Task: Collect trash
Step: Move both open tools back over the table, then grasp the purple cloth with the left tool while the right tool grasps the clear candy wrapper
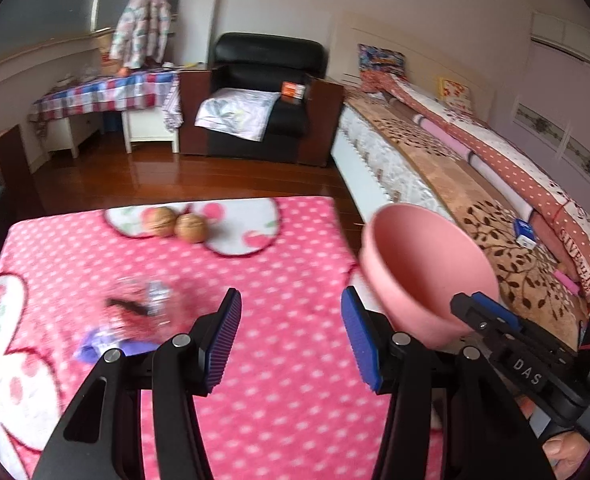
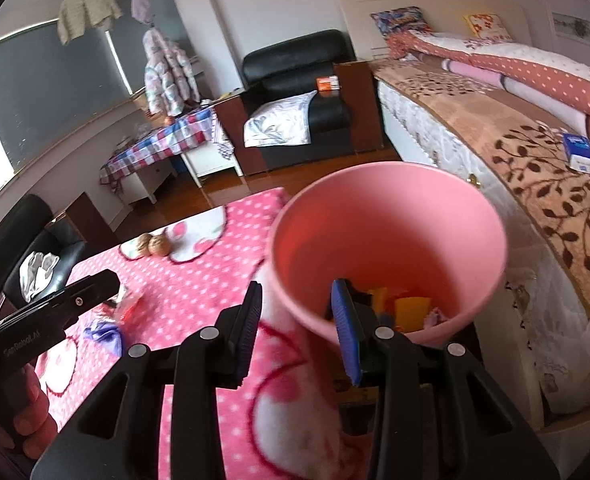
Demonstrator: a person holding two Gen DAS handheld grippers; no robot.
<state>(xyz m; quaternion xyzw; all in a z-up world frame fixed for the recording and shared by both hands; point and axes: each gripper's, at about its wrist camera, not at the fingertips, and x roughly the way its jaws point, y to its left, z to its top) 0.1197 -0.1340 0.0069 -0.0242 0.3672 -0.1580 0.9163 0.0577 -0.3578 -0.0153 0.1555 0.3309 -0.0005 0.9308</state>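
mid-collection, by the look of it: some trash already binned, more left on the table. round pink smooth plastic waste bin [image 2: 475, 240] at centre right of the right wrist frame, just past the table edge, mouth up and facing the lens. inside, low down, yellow and orange stiff-looking scraps [image 2: 411, 308].

right gripper [image 2: 299, 328] partly spread at the near rim of the bin, one ribbed blue pad over the cloth, the other over the bin's mouth. nothing seen pinched between them; no telling whether either pad touches the rim.

left gripper [image 1: 291, 336] spread wide and empty, low centre of the left wrist frame, hanging above the fuzzy pink fleece cloth with white dots [image 1: 287, 248].

remaining trash at middle left of that frame, blurred: a crumpled, glossy clear-and-red wrapper [image 1: 143, 312], and just below it a soft, scrunched purple wrapper [image 1: 99, 346]. both thin and light, likely to crush flat in a grip and to snag on the fleece nap.

further up, near the far table edge, two round brown wrinkled walnuts [image 1: 175, 222], touching each other. probably not trash.

next move, most likely: swing the left gripper left toward the wrappers, dip to the cloth, close on one without catching fleece, then carry it right to the bin's mouth.
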